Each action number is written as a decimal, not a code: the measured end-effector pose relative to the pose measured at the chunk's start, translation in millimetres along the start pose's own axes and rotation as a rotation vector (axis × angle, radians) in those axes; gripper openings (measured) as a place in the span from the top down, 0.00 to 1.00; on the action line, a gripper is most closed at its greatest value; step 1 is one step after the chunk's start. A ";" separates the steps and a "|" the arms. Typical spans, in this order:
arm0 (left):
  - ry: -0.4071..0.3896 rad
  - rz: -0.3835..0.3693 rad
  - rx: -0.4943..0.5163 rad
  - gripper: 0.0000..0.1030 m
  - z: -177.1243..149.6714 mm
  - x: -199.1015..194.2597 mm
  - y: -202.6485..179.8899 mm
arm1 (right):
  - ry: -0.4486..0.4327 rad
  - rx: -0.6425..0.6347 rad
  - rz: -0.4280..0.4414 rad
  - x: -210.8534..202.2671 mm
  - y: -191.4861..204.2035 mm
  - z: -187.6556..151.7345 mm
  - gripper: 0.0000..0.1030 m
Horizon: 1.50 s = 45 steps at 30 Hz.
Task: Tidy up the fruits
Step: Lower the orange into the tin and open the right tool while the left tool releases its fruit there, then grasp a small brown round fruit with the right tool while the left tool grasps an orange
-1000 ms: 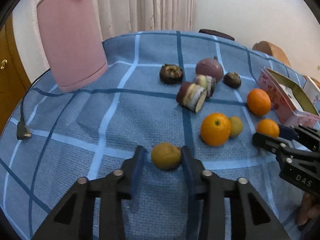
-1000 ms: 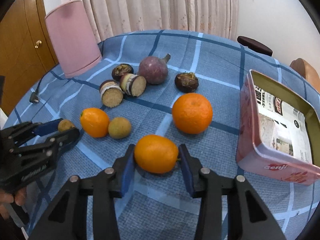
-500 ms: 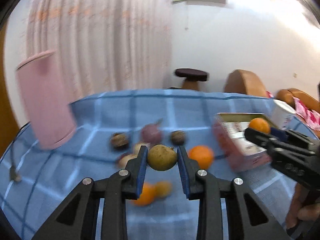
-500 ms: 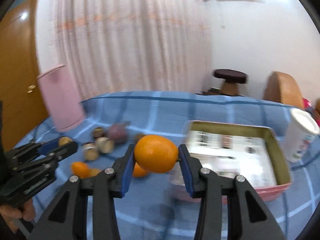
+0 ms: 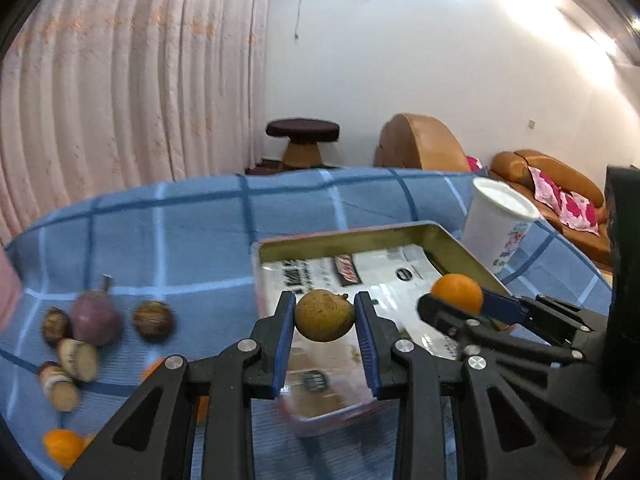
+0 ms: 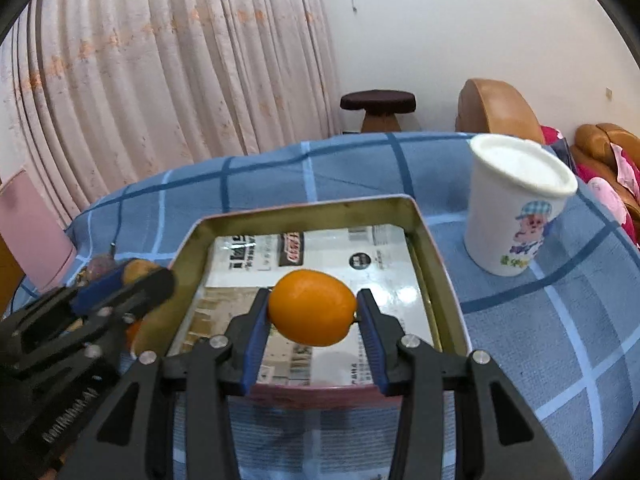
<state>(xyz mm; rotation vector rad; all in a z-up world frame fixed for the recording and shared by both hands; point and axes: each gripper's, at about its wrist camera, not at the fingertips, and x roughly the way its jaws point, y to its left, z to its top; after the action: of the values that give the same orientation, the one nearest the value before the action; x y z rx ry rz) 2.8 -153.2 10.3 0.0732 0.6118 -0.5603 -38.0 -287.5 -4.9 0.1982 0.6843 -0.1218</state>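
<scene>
My left gripper (image 5: 325, 320) is shut on a small brownish-yellow fruit (image 5: 325, 315) and holds it above the near left part of the open pink tin (image 5: 352, 238). My right gripper (image 6: 312, 314) is shut on an orange (image 6: 312, 307) and holds it over the middle of the tin (image 6: 420, 232). The tin has printed paper in its bottom and no fruit. The right gripper with its orange (image 5: 456, 293) also shows in the left wrist view. The left gripper (image 6: 132, 276) shows at the tin's left edge in the right wrist view.
A white cup (image 6: 520, 204) stands right of the tin. Left of the tin on the blue checked cloth (image 5: 200, 232) lie a purple fruit (image 5: 96, 318), dark round fruits (image 5: 154, 320), cut halves (image 5: 76, 358) and an orange (image 5: 62, 446). A pink bin (image 6: 28, 232) stands far left.
Both grippers have lifted their fruits off the cloth and carried them right, from beside the loose fruits to above the tin.
</scene>
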 end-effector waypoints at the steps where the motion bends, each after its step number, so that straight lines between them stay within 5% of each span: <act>1: 0.007 0.007 0.001 0.69 -1.3 4.5 -2.1 | 0.009 0.004 -0.013 2.3 -2.0 -0.6 0.55; 7: 0.034 0.026 -0.007 0.69 -4.0 15.9 1.5 | 0.002 0.017 0.002 -0.2 -2.8 -4.3 0.54; 12: 0.036 0.041 -0.015 0.58 -2.1 8.0 5.8 | -0.094 0.060 0.004 -14.0 -7.7 0.8 0.35; 14: 0.017 0.079 -0.028 0.29 -1.0 -2.7 11.6 | -0.136 0.090 0.024 -20.7 -11.3 1.8 0.28; 16: -0.026 0.107 -0.027 0.23 -2.7 -13.8 16.2 | -0.168 0.096 0.029 -25.2 -9.7 2.3 0.25; 22: -0.071 0.195 -0.005 0.23 -12.9 -38.1 35.2 | -0.199 0.026 0.010 -28.3 14.3 -1.9 0.25; 27: -0.055 0.271 -0.002 0.23 -27.1 -56.0 68.3 | -0.215 -0.065 0.054 -35.2 49.4 -11.1 0.36; 41: -0.038 0.487 -0.231 0.23 -62.8 -116.0 208.8 | 0.027 -0.327 0.361 -10.4 187.4 -52.7 0.40; 45: -0.026 0.511 -0.262 0.23 -72.9 -121.0 228.6 | 0.063 -0.397 0.348 -2.5 221.1 -60.8 0.42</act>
<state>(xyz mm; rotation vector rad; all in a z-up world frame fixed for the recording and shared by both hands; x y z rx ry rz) 1.5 115.2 -3.5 -0.0258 0.6078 0.0149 -38.3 -58.5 -18.0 -0.0628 0.7129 0.3537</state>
